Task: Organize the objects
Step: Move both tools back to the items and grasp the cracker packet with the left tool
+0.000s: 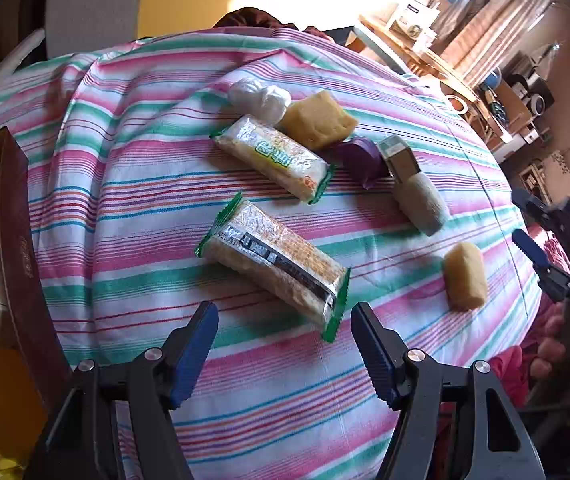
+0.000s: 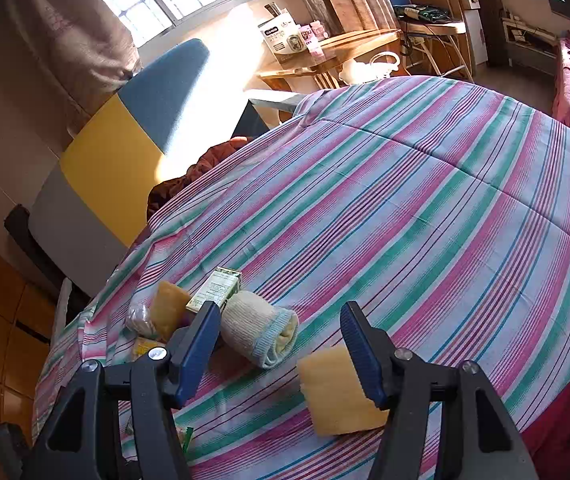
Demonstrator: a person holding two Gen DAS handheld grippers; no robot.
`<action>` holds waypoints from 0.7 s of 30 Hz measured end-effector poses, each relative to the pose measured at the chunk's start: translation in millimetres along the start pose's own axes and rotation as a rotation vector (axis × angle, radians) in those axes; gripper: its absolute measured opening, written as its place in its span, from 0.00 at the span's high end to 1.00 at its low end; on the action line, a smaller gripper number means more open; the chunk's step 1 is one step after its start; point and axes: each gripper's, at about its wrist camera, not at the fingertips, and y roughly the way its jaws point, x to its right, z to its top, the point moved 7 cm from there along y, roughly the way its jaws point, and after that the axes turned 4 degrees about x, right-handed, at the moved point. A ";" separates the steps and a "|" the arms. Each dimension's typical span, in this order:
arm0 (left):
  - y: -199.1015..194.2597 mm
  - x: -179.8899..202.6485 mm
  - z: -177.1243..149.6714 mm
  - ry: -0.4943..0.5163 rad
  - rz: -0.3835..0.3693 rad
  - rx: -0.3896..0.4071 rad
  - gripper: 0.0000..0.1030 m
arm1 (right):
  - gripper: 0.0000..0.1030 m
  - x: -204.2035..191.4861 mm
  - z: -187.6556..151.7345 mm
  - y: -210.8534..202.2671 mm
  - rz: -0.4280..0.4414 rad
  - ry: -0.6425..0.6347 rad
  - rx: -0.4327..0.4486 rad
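Several items lie on the striped bedspread (image 1: 133,184). The nearest cracker pack (image 1: 273,256) sits just beyond my left gripper (image 1: 285,344), which is open and empty. Farther back are a second cracker pack (image 1: 273,156), a yellow sponge (image 1: 317,120), a white bag ball (image 1: 259,98), a purple object (image 1: 359,156), a small carton (image 1: 397,156) and a rolled sock (image 1: 423,204). A smaller yellow sponge (image 1: 465,276) lies to the right. My right gripper (image 2: 281,340) is open; that sponge (image 2: 337,392) lies against its right finger (image 2: 361,352), not pinched. The rolled sock (image 2: 257,332) is just ahead.
A dark red box (image 1: 17,240) holding white packets stands at the bed's left edge. The right gripper (image 1: 533,224) and a hand (image 1: 557,344) show at the right edge of the left wrist view. A wooden table (image 2: 325,56) with boxes and a blue-yellow headboard (image 2: 125,148) lie beyond the bed.
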 end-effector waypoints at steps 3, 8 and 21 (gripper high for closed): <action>15.9 -1.3 9.9 -0.054 0.014 -0.019 0.32 | 0.39 3.6 0.1 0.2 0.013 0.031 -0.008; 35.7 0.7 29.3 -0.081 0.064 -0.009 0.27 | 0.38 4.7 0.8 0.4 0.026 0.055 -0.011; 50.0 9.3 13.8 0.225 0.179 0.079 0.54 | 0.38 36.8 6.8 4.8 -0.030 0.158 -0.021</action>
